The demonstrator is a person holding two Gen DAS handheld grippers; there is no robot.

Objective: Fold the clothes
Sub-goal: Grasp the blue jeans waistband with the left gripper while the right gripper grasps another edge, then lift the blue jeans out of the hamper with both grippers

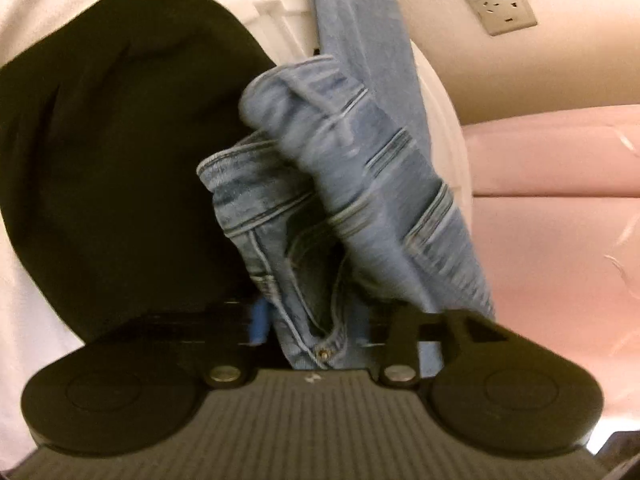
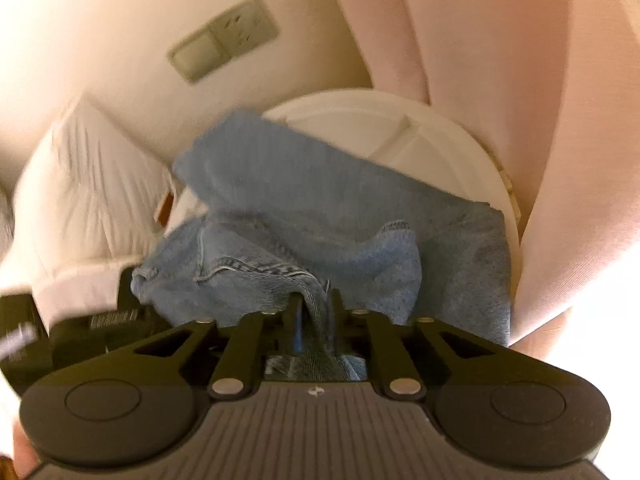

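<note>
A pair of light blue jeans (image 1: 340, 184) hangs bunched in the air between both grippers. In the left wrist view my left gripper (image 1: 312, 320) is shut on a thick fold near the riveted waistband, and denim hides most of its fingers; one blue pad (image 1: 259, 320) shows. One leg trails up past the white round table (image 1: 276, 8). In the right wrist view my right gripper (image 2: 314, 304) is shut on a seamed edge of the jeans (image 2: 320, 216), whose cloth drapes over the table (image 2: 400, 128). The picture is motion-blurred.
A person's black garment (image 1: 120, 152) fills the left of the left wrist view. A white sleeve (image 2: 80, 208) and the other gripper's black body (image 2: 80, 332) sit left in the right wrist view. Pink fabric (image 1: 560, 220) lies to the right. A wall socket (image 2: 224, 36) is behind.
</note>
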